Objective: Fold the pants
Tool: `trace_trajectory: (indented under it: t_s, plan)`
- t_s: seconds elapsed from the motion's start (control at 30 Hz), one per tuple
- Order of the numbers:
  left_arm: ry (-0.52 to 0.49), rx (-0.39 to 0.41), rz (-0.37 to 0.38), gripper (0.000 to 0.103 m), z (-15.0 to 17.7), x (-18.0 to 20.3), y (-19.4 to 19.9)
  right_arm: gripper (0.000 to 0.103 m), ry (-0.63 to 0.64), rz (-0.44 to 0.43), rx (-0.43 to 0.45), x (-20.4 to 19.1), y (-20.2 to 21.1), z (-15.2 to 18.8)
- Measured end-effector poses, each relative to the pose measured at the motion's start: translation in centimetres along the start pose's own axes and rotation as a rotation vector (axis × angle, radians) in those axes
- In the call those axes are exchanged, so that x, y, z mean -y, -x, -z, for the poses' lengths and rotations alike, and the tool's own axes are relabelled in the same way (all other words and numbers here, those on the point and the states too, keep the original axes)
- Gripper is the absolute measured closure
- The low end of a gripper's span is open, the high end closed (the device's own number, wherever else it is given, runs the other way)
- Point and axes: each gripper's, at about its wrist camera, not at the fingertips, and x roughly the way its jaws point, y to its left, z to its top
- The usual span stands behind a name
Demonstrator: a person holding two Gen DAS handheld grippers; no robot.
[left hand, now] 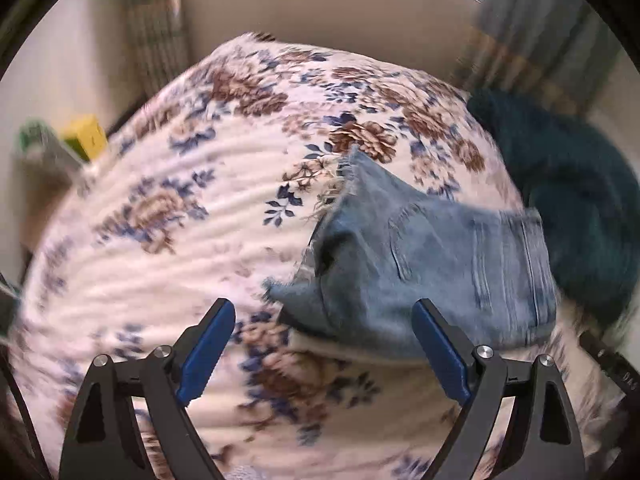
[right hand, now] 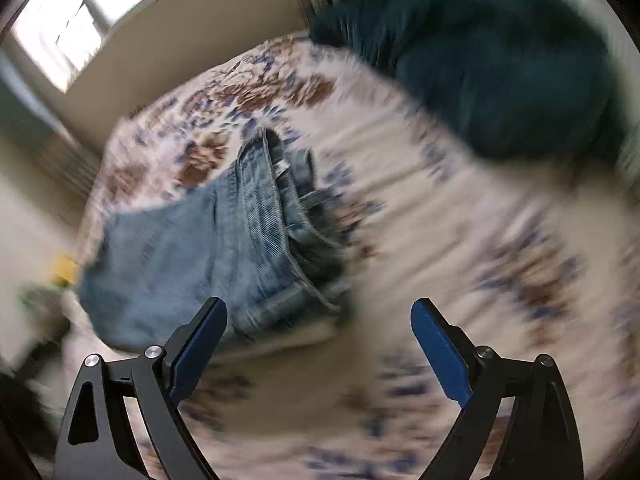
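Note:
Light blue denim pants lie folded in a compact bundle on a floral bedspread, frayed hems toward the far left of the bundle. My left gripper is open and empty, just short of the bundle's near edge. In the right wrist view the pants lie left of centre, waistband and belt loops facing right. My right gripper is open and empty, its left finger over the near edge of the denim. Both views are motion-blurred.
A dark teal fuzzy blanket lies at the bed's right side, also in the right wrist view. A yellow box sits beyond the bed's left edge. Curtains and a window are behind the bed.

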Motion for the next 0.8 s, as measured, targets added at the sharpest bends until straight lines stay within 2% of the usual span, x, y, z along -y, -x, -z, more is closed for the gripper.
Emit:
trace_trajectory:
  t_s: [0.1,0.2,0.3,0.57,0.8]
  plan:
    - [-0.057,-0.005,-0.040,0.013,1.2,1.0,3.5,0.008,0.064,0.087,0.002,-0.7,4.7,1.5]
    - [-0.102,0.007,-0.053,0.013,2.1,2.1,6.8,0.008,0.089,0.121,0.020,-0.8,10.7,3.4]
    - [-0.138,0.033,-0.050,0.013,3.5,2.9,11.9,0.008,0.106,0.147,0.058,-1.1,16.6,4.8]
    - [-0.143,0.127,-0.032,0.013,7.9,3.3,24.9,0.008,0.156,0.128,0.198,-1.5,32.2,9.8]
    - [-0.140,0.223,-0.061,0.013,13.2,2.6,35.9,0.008,0.228,0.081,0.298,-1.8,45.4,15.6]
